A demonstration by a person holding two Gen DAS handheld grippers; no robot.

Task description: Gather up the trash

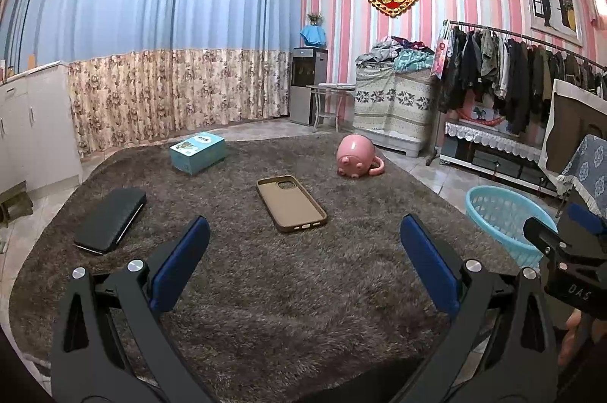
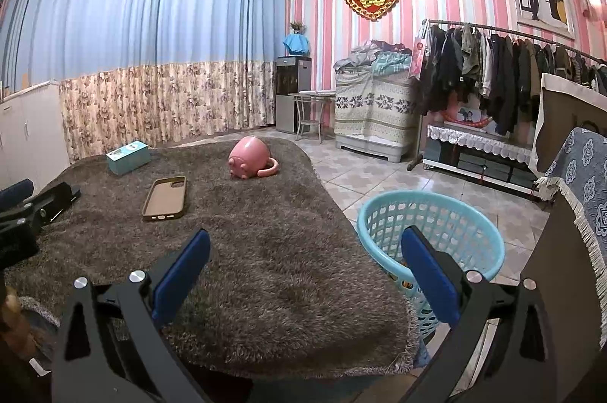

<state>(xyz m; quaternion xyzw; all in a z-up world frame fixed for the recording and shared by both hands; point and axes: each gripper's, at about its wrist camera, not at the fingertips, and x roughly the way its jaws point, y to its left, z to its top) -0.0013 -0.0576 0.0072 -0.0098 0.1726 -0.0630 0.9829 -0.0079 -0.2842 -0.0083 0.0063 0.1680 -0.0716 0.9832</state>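
Left gripper (image 1: pixel 303 262): we hold it wide apart, with nothing in it.
Right gripper (image 2: pixel 305 270): ours is wide too, and bare.
Phone case (image 1: pixel 291 204): at 12 o'clock on the fuzzy rug (image 1: pixel 265 308).
Basket (image 2: pixel 430 243): at 2 o'clock, beside the rug.

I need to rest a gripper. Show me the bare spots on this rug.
The near stretch of rug, between the phone case and both grippers, is bare. So is the strip between the phone case and the pink mug. The left side is tighter: the black wallet and teal box sit there.
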